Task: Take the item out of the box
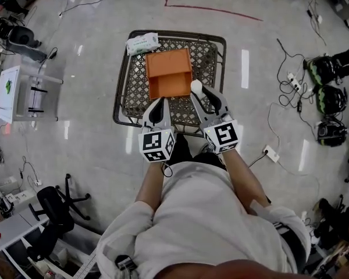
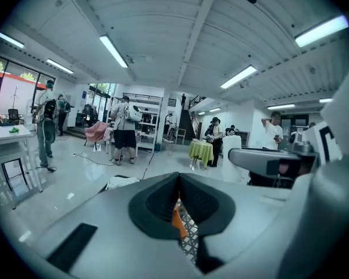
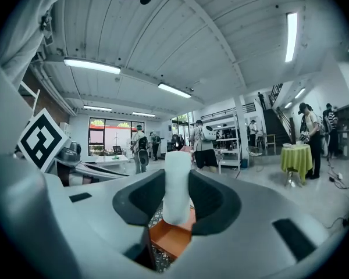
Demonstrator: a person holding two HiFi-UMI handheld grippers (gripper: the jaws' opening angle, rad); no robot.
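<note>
An open orange box [image 1: 169,73] lies on a dark lattice-top table [image 1: 212,54]; a slice of the box [image 3: 175,237] shows under the right jaws. My right gripper [image 1: 196,87] is shut on a white cylinder-shaped item [image 3: 177,186], held upright just off the box's near right corner. The same white item [image 1: 196,86] shows at the jaw tips in the head view. My left gripper [image 1: 160,104] is shut with nothing in it, hovering at the near edge of the box; only a sliver of orange and lattice [image 2: 182,225] shows between its jaws.
A white packet with green print [image 1: 142,43] lies on the table's far left corner. Cables and a power strip [image 1: 271,153] trail over the floor at right. A white table [image 1: 11,93] stands at left, an office chair [image 1: 53,209] lower left. People stand far off across the hall.
</note>
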